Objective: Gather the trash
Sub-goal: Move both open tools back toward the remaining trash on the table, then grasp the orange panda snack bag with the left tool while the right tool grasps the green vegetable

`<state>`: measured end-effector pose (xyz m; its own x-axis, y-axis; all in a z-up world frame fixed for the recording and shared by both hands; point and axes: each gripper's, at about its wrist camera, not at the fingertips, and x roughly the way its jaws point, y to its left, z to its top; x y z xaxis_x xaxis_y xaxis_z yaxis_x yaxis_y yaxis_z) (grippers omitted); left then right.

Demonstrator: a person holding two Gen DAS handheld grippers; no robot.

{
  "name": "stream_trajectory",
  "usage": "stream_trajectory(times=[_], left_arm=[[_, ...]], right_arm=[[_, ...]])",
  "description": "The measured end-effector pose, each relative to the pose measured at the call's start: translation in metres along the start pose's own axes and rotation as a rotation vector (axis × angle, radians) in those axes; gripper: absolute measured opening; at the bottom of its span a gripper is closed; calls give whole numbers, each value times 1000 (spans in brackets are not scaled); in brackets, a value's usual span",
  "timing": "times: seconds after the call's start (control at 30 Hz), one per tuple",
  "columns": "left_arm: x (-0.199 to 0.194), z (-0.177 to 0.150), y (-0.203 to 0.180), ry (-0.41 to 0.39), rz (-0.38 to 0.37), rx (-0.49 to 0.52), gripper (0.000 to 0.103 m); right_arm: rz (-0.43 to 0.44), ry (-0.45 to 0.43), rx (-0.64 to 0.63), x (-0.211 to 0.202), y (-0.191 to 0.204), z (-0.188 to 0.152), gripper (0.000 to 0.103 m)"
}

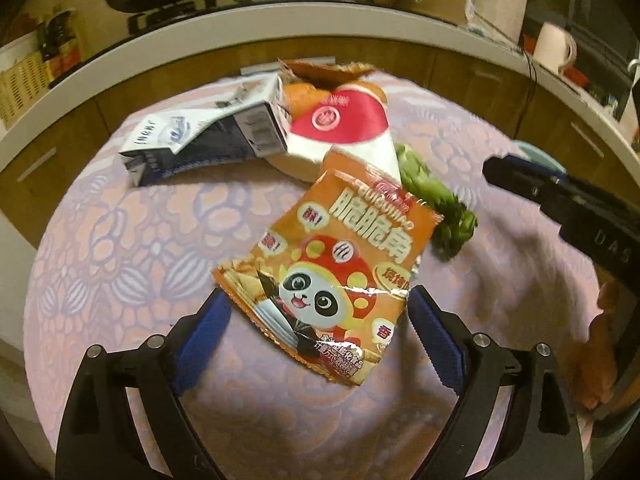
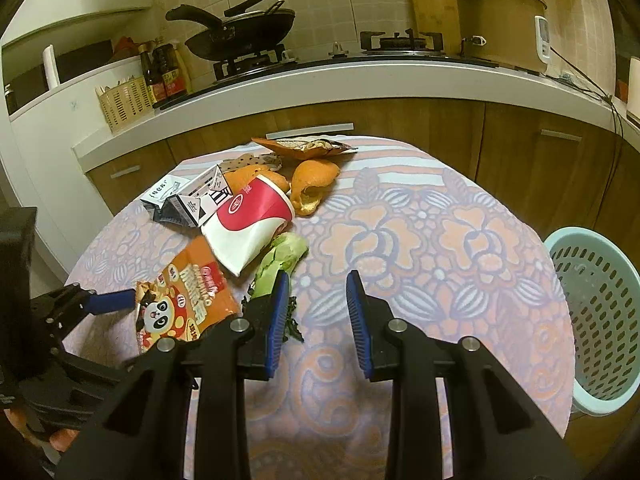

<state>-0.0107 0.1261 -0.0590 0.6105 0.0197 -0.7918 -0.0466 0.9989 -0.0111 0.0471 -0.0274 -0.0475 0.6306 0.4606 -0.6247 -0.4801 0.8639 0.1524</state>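
- Left gripper (image 1: pixel 318 312), black with blue pads, is seen with its jaws spread wide on either side of the near end of an orange foil snack bag printed with a panda (image 1: pixel 328 276); the pads are not pressed on the bag, which lies flat on the tablecloth
- Right gripper (image 2: pixel 318 312), of the same make, is held over bare cloth with its jaws part open and nothing between them; its left finger is just beside a green leafy vegetable scrap (image 2: pixel 280 260)
- A round table under a pink and lilac flower-patterned cloth (image 2: pixel 420 232) bears all the trash, gathered on its far left part
- A flattened red and white paper cup (image 2: pixel 250 220) is laid between the snack bag and the vegetable scrap; whether it touches them cannot be told
- A crushed white and dark blue carton (image 2: pixel 188 200) lies left of the cup, touching it
- Curled pieces of orange peel (image 2: pixel 312 184) are found behind the cup; a torn orange and silver wrapper (image 2: pixel 304 146) lies at the far edge of the table
- A pale blue perforated plastic basket (image 2: pixel 600 312) stands on the floor to the right of the table, well apart from the trash
- A white kitchen counter (image 2: pixel 360 80) with a black wok (image 2: pixel 244 36) on a gas hob is seen beyond the table
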Motion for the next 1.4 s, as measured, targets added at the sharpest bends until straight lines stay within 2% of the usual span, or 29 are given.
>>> stream_trajectory(times=[0.23, 0.4, 0.5, 0.57, 0.63, 0.7, 0.73, 0.77, 0.83, 0.97, 1.17, 1.23, 1.4], left_arm=[[6, 0, -12, 29, 8, 65, 95], [6, 0, -12, 28, 8, 74, 94], [4, 1, -12, 6, 10, 76, 78], [1, 1, -9, -11, 7, 81, 58], [-2, 0, -5, -25, 4, 80, 48], [-5, -1, 1, -36, -3, 68, 32], [-5, 0, 4, -38, -7, 58, 19], [-6, 1, 9, -39, -12, 41, 11], [-7, 1, 18, -42, -38, -6, 5], [-15, -2, 26, -73, -60, -53, 0], [-21, -6, 33, -86, -77, -80, 0], [-23, -7, 37, -88, -97, -97, 0], [-30, -9, 46, -109, -164, -146, 0]], right_arm=[[9, 23, -2, 5, 1, -1, 27], [10, 30, 2, 5, 0, -1, 27], [22, 32, 9, 4, 0, 0, 27], [37, 38, 18, 3, -1, 1, 27], [65, 46, 36, 1, -1, 3, 27], [71, 42, 37, -2, 2, 6, 27], [69, 39, 32, -4, 4, 7, 27], [67, 38, 21, -5, 8, 8, 27], [65, 42, 0, -5, 16, 9, 27], [28, 77, -62, 6, 35, 7, 27], [0, 161, -56, 35, 40, 2, 27], [-7, 187, -45, 44, 38, 1, 31], [-14, 204, -47, 51, 37, 1, 31]])
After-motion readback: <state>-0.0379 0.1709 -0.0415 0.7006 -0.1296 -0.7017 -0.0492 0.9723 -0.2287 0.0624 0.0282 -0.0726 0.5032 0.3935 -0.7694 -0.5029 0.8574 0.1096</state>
